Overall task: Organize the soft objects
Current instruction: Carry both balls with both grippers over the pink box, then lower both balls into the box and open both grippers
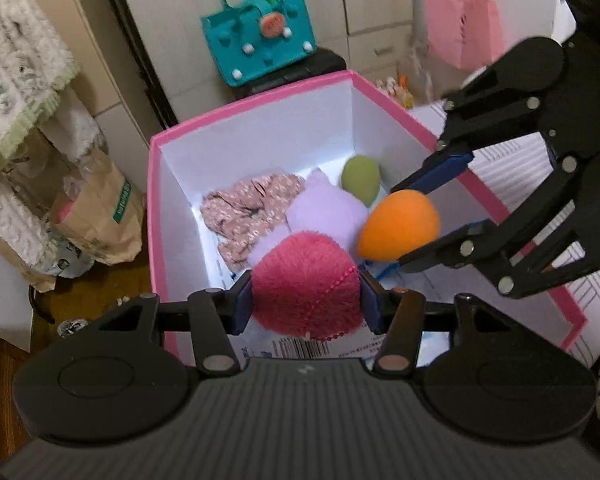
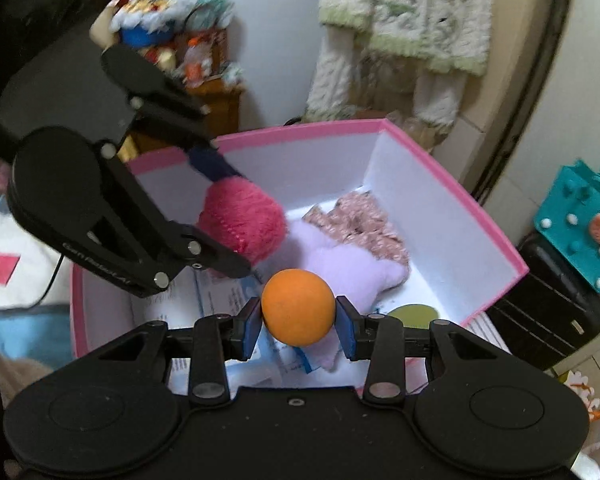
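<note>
Hovering over the pink box (image 1: 256,100), the left gripper (image 1: 306,300) clamps a red pompom (image 1: 304,284) and the right gripper (image 2: 298,326) pinches an orange egg (image 2: 298,306), above a lilac plush (image 1: 324,212), floral cloth (image 1: 248,216) and green egg (image 1: 360,178) inside.

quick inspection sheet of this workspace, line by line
surface: pink box with white inside, printed papers on its floor
job's things: pink pompom and orange egg-shaped sponge both held over the box; green sponge, lilac plush and floral cloth inside
clutter: paper bags beside the box
grippers: left hand-held gripper clamps the pompom; right hand-held gripper clamps the orange sponge
cables: thin black lead
surroundings: teal bag on black suitcase, hanging knitwear
</note>
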